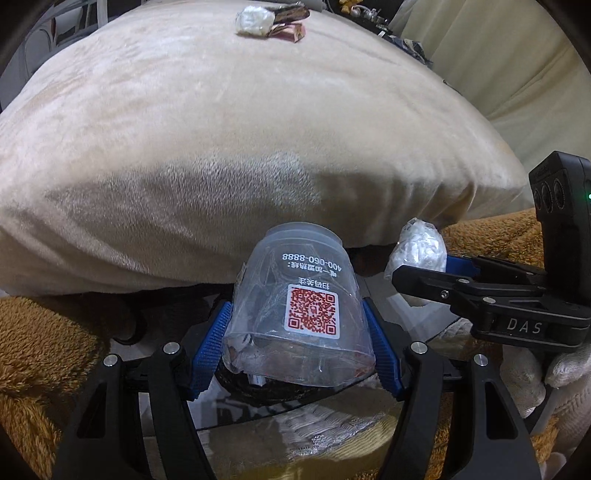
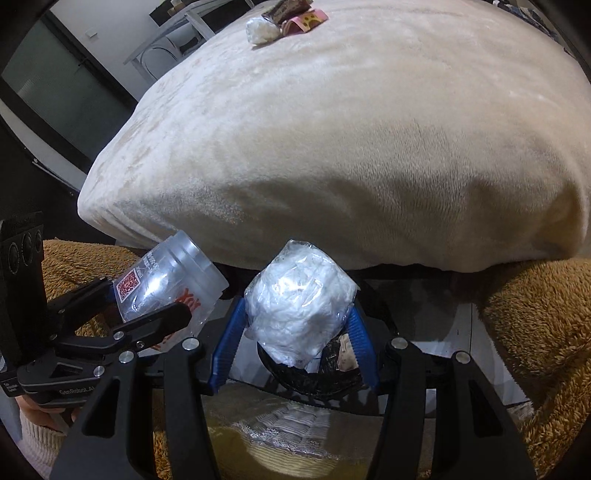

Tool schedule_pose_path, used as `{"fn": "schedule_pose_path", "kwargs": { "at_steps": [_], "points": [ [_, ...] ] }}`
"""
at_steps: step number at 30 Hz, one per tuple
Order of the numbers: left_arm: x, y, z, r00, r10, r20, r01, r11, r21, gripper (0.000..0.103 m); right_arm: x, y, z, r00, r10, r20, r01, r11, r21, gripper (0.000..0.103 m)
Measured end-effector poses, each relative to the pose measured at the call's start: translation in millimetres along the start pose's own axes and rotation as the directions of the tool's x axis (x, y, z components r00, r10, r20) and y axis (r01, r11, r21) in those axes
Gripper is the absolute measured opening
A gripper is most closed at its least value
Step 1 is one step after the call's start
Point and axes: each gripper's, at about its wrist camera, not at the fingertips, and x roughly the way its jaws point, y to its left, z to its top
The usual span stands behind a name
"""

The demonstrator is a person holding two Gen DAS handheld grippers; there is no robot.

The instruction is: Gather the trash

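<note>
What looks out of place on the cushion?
Three pieces of litter lie together at the far edge of the cushion: a white plastic wad, a dark wrapper and a pink wrapper. They look odd because the cushion's remaining visible surface is bare fabric.

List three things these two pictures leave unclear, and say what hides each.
- Bin, right wrist view: mostly hidden behind the plastic wad.
- Cup, left wrist view: contents blurred by its crinkled wall.
- Wrappers on the cushion, both views: too small to read and cut by the top edge.
</note>
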Motion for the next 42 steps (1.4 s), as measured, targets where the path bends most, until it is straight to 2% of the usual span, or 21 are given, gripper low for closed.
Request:
{"fn": "schedule_pose_path", "kwargs": {
  "at_steps": [7, 14, 18, 21, 32, 42],
  "points": [
    [29, 4, -2, 0.992, 0.036, -0.121, -0.039, 0.999, -0.016, 0.068, 18, -6, 0, 0.998, 0.009, -0.069, -0.005, 0.998, 0.061, 0.056],
    [44, 2, -3, 0.982, 0.053, -0.181, -0.058, 0.998, -0.021, 0.069, 25, -9, -1, 0.995, 0.034, -0.098, -0.025, 0.996, 0.084, 0.057],
    [47, -1, -6, 0.979, 0.050, -0.197, -0.054, 0.998, -0.015, 0.071, 20, -17, 1, 0.995, 0.048, -0.086, -0.038, 0.993, 0.111, 0.069],
    [46, -3, -5, 0.980, 0.084, -0.180, -0.086, 0.996, 0.001, 0.073, 20, -20, 1, 0.995, 0.047, -0.086, -0.036, 0.991, 0.125, 0.072],
    [38, 0, -6, 0.985, 0.078, -0.152, -0.079, 0.997, -0.001, 0.077, 15, -14, 0, 0.997, 0.042, -0.062, -0.035, 0.994, 0.103, 0.072],
    [20, 5, 0, 0.993, 0.067, -0.092, -0.070, 0.997, -0.026, 0.078, -3, -11, 3, 0.998, 0.062, 0.012, -0.063, 0.995, 0.071, 0.072]
  ]
}}
